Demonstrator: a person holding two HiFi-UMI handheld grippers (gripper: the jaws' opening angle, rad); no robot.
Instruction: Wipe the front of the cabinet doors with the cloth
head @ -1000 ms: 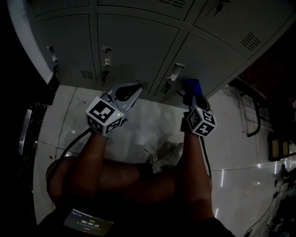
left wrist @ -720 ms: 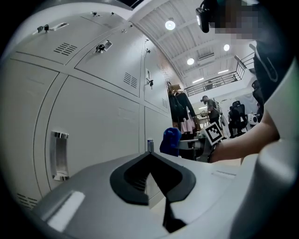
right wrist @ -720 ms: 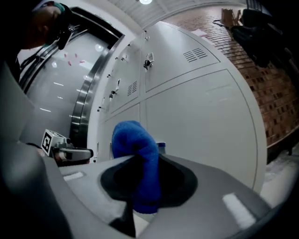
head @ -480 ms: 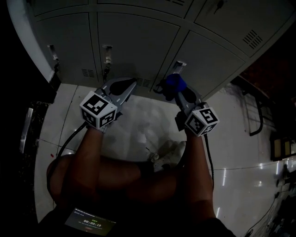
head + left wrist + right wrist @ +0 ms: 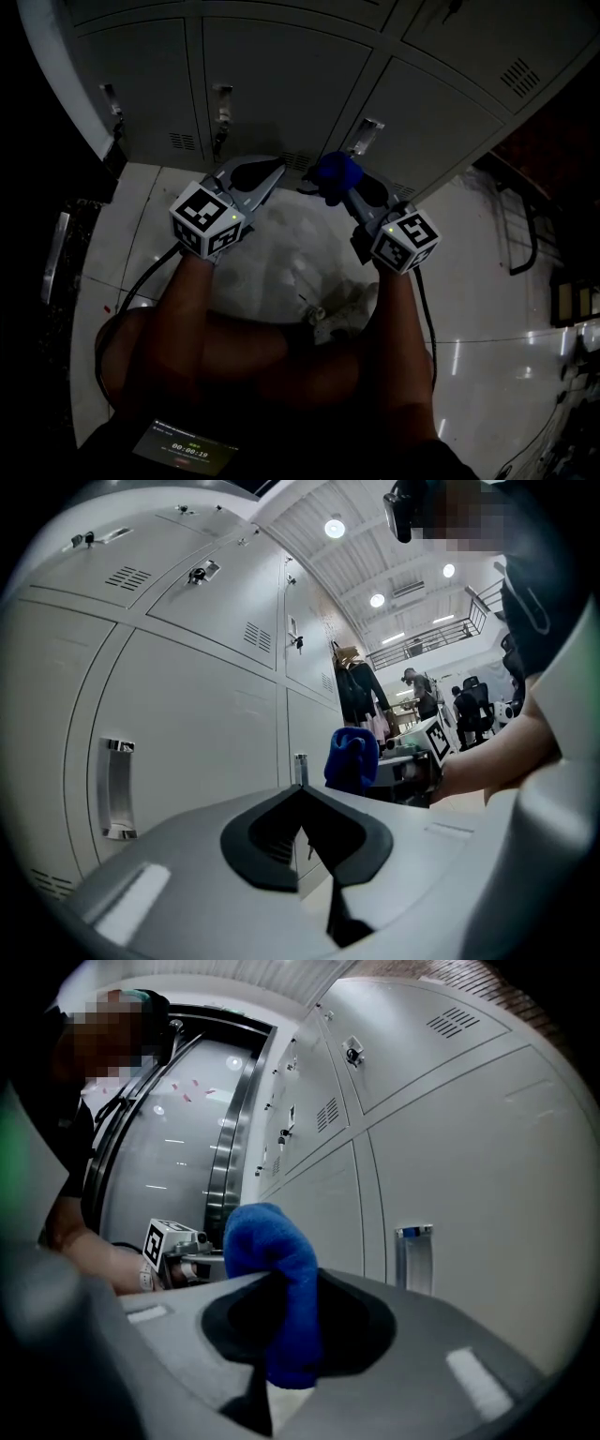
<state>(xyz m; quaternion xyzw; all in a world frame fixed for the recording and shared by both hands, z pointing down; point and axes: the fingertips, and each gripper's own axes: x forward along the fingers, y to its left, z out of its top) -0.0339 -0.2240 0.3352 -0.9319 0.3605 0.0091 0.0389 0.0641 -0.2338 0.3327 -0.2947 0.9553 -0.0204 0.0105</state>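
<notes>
A blue cloth (image 5: 334,174) (image 5: 281,1279) is bunched between the jaws of my right gripper (image 5: 345,189), which is shut on it. The cloth sits just below a chrome handle (image 5: 367,133) (image 5: 413,1255) of a grey cabinet door (image 5: 427,122), close to the door's lower edge; touching cannot be told. My left gripper (image 5: 270,172) (image 5: 302,810) hangs beside it on the left, shut with nothing in it, pointing at the bottom of the middle door (image 5: 277,84). From the left gripper view the cloth (image 5: 352,757) shows beyond the jaw tips.
Grey locker doors with chrome handles (image 5: 222,103) (image 5: 117,787) and vent slots (image 5: 184,142) fill the upper head view. Glossy white floor tiles (image 5: 281,262) lie below. The person's knees and a shoe (image 5: 342,309) are under the grippers. A dark stand (image 5: 517,234) is at the right.
My right gripper has carried the blue cloth leftward along the foot of the doors, from right of the chrome handle to below it. The left gripper barely shifted.
</notes>
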